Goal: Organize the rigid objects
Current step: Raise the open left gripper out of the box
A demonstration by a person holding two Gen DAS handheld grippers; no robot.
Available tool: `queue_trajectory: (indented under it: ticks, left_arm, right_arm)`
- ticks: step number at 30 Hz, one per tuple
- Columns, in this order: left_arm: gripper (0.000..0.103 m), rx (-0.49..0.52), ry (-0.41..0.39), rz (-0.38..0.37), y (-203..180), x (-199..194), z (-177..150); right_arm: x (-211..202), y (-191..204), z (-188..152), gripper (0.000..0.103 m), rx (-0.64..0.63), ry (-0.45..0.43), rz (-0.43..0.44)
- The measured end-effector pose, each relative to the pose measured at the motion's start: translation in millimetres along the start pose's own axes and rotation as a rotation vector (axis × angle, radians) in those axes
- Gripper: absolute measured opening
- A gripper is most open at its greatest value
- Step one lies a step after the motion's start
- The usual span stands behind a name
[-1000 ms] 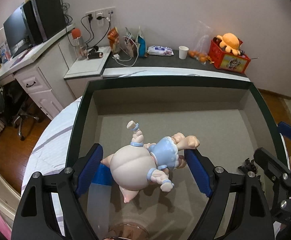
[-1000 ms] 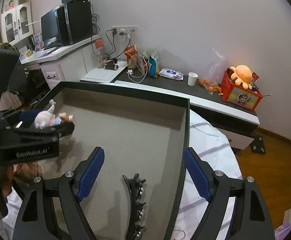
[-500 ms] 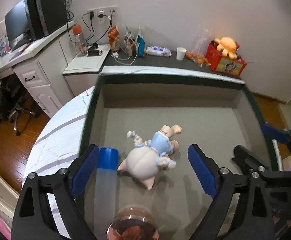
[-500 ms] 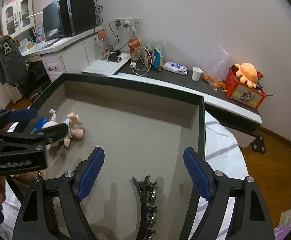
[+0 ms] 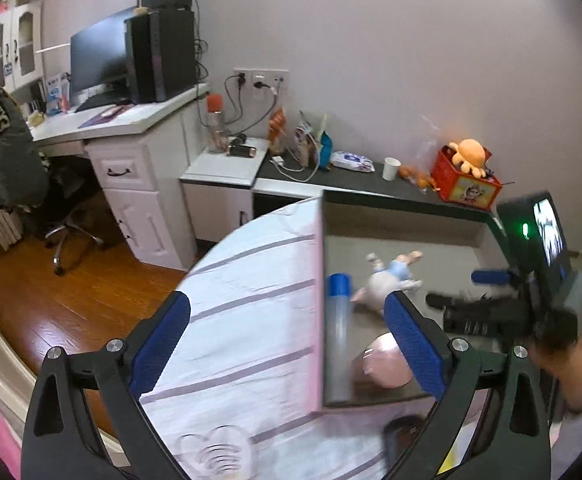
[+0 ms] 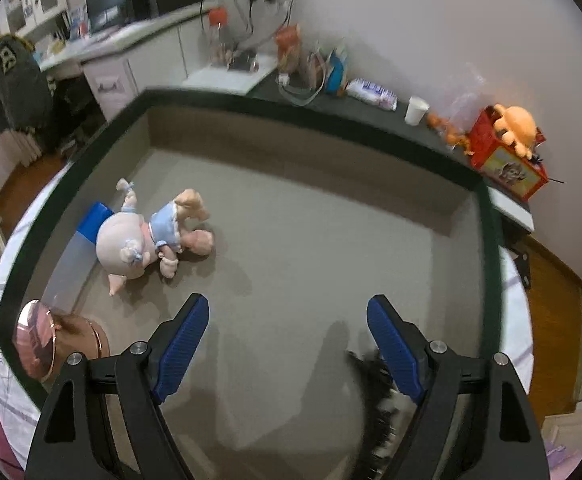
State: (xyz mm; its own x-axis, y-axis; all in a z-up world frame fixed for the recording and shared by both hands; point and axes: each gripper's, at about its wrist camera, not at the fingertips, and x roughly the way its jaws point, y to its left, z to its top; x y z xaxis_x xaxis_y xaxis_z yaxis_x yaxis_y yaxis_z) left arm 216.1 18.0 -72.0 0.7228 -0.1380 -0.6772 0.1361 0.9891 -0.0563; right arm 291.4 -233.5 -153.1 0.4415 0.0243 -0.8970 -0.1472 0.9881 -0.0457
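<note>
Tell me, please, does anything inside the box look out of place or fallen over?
The pig doll lies tipped over on the box floor against the blue-capped tube, which lies flat too. Nothing looks spilled or broken.

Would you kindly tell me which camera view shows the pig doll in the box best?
The right wrist view: the pig doll lies whole and sharp on the floor of the box. The left wrist view shows it small, blurred and partly behind a left gripper finger.
</note>
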Motion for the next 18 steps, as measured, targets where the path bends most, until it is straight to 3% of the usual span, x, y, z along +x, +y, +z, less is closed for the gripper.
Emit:
queue_trajectory:
  ticks: [4,7,9,14,18]
  left_arm:
    - [0.099,0.001,0.000,0.019,18.9,3.0,-4.9]
    - [0.099,0.003,0.006,0.036,28.7,9.1,-9.0]
    - [0.099,0.002,0.013,0.030,31.6,12.8,-10.1]
    - [0.099,0.036,0.024,0.013,33.1,21.4,-14.5]
    - [0.099,0.066,0.054,0.000,32.6,33.8,-18.7]
  right_arm:
    - [12.3,12.6,16.5,0.083,-0.054,0.050,-0.060]
    - [24.4,14.7,24.7,0.083,-0.065,0.092,-0.060]
    - [24.4,8.4,28.0,0.083,-0.043,0.096,-0.039]
    - [26.6,6.3,36.7,0.083,-0.043,0.093,-0.093]
    - [34.0,3.3,43.3,0.083,-0.016,0.093,-0.067]
